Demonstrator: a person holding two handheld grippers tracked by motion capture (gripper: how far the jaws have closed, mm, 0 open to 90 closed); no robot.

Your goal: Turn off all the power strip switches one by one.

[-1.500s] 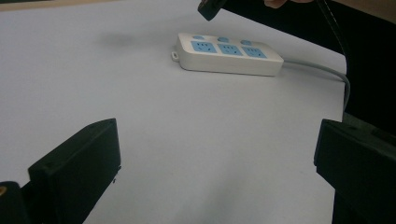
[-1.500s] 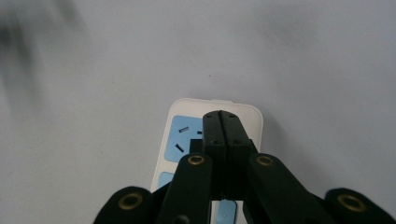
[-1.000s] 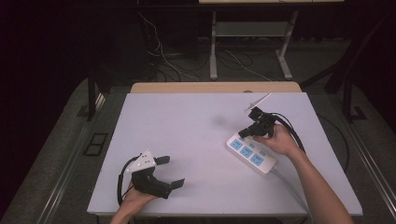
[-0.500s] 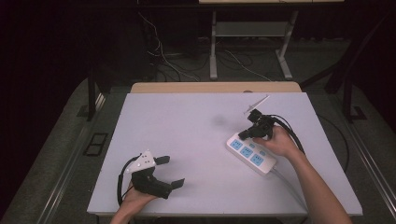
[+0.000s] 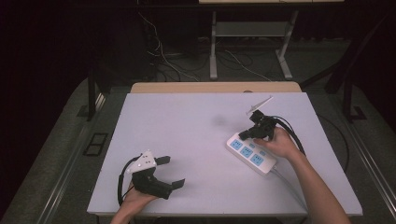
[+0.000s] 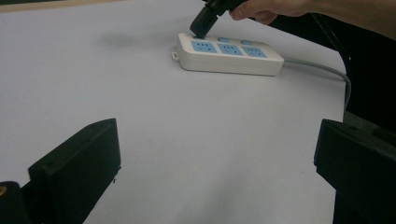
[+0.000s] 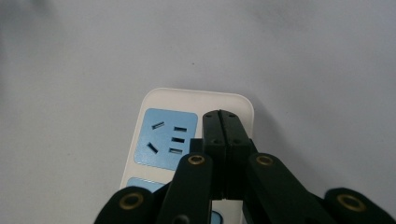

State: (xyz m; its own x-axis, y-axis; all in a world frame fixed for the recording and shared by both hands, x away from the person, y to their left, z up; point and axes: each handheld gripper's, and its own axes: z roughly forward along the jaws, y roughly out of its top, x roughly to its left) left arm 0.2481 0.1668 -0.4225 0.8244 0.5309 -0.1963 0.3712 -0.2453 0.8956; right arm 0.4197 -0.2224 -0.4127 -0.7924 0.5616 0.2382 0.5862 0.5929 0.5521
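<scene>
The white plastic power strip with three pale blue socket panels (image 5: 250, 153) lies slantwise on the right part of the flat, matte pale grey counter (image 5: 196, 135), well inside its edges. We see wide bare surface to the strip's left and toward the far edge, with a wooden strip along the back rim. Our right gripper (image 5: 243, 134) tilts down from a bent wrist, its black jaws pressed together with nothing between, tips on the strip's end by the first socket. Our left gripper (image 5: 173, 172) rests low near the front-left corner, jaws spread wide and holding nothing. A grey cable (image 6: 322, 70) leaves the strip's other end.
</scene>
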